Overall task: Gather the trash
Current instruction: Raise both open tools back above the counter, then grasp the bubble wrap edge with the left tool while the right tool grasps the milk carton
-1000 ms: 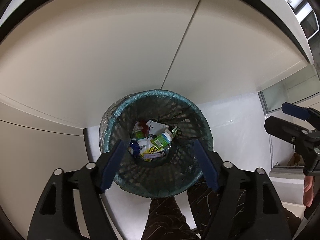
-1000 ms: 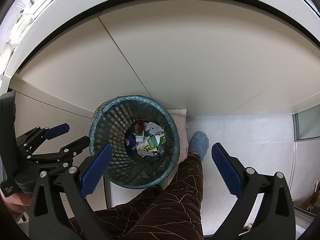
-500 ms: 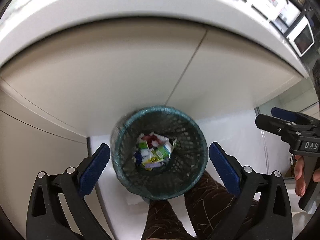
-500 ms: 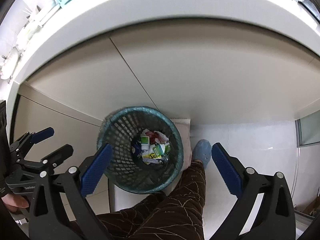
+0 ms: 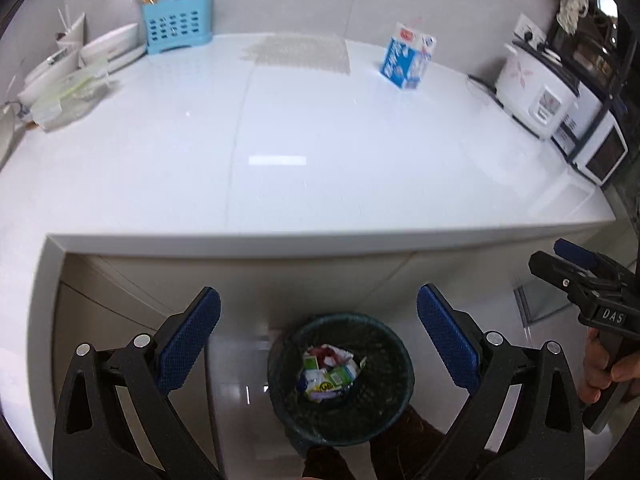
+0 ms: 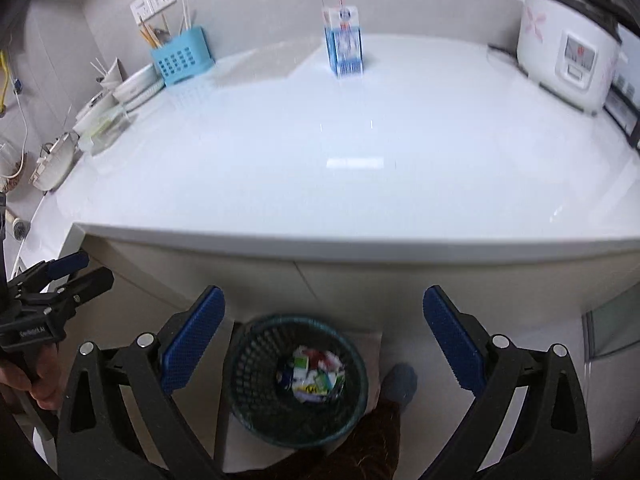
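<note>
A blue and white milk carton [image 5: 408, 64] stands upright at the back of the white counter [image 5: 320, 140]; it also shows in the right wrist view [image 6: 344, 42]. A dark green mesh bin [image 5: 340, 376] holding several crumpled packets sits on the floor below the counter edge, also in the right wrist view [image 6: 296, 380]. My left gripper [image 5: 318, 344] is open and empty above the bin. My right gripper [image 6: 324, 344] is open and empty too. Each gripper shows at the edge of the other's view.
A blue utensil holder [image 5: 178, 22] and white dishes [image 5: 104, 46] stand at the back left of the counter. A white rice cooker [image 5: 538, 88] and a microwave [image 5: 596, 144] stand at the right. My leg and shoe [image 6: 400, 380] are beside the bin.
Both grippers have risen and tilted up from the bin, so the counter top has come into view. The left gripper's jaws opened wider earlier and stay open.
</note>
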Demonstrator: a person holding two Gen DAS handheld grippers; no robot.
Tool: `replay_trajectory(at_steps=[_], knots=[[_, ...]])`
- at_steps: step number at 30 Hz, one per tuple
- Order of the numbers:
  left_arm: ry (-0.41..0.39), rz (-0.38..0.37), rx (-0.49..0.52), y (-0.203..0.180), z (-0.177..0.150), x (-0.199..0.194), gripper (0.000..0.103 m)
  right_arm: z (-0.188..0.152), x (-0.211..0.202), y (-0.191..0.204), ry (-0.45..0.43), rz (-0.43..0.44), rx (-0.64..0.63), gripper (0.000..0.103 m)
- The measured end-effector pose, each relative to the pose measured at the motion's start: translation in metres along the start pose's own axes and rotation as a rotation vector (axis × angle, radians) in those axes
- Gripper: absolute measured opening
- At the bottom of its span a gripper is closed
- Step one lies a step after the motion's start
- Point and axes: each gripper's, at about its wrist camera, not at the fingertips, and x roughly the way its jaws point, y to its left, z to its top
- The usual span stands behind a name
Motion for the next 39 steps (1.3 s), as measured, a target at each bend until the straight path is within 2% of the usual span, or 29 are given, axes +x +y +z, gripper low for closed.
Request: replay_trajectory(at_steps=[3, 10, 21, 29, 39], knots=[[-0.029, 0.007, -0.011, 0.002, 0.022, -0.009, 0.097, 0.023, -0.009, 0.002, -0.047, -0.031, -0.006, 0.095], [-0.068, 0.030, -0.007, 0.004, 0.064, -0.022, 0.097, 0.070, -0.015, 0.000, -0.103, -0.020, -0.010, 0.095], [-0.079, 0.036, -0.007, -0.004, 0.128, -0.001, 0.097, 0.135, 0.000, -0.007, -0.145, 0.003, -0.009, 0.095], [-0.046, 0.038, -0.027, -0.010, 0.171, 0.035, 0.097, 0.180, 0.027, -0.011, -0.143, 0.032, -0.004, 0.095], [-0.007, 0.066, -0.021, -0.019, 0.237, 0.100, 0.096, 0.234, 0.094, -0.027, -0.105, 0.055, -0.017, 0.095]])
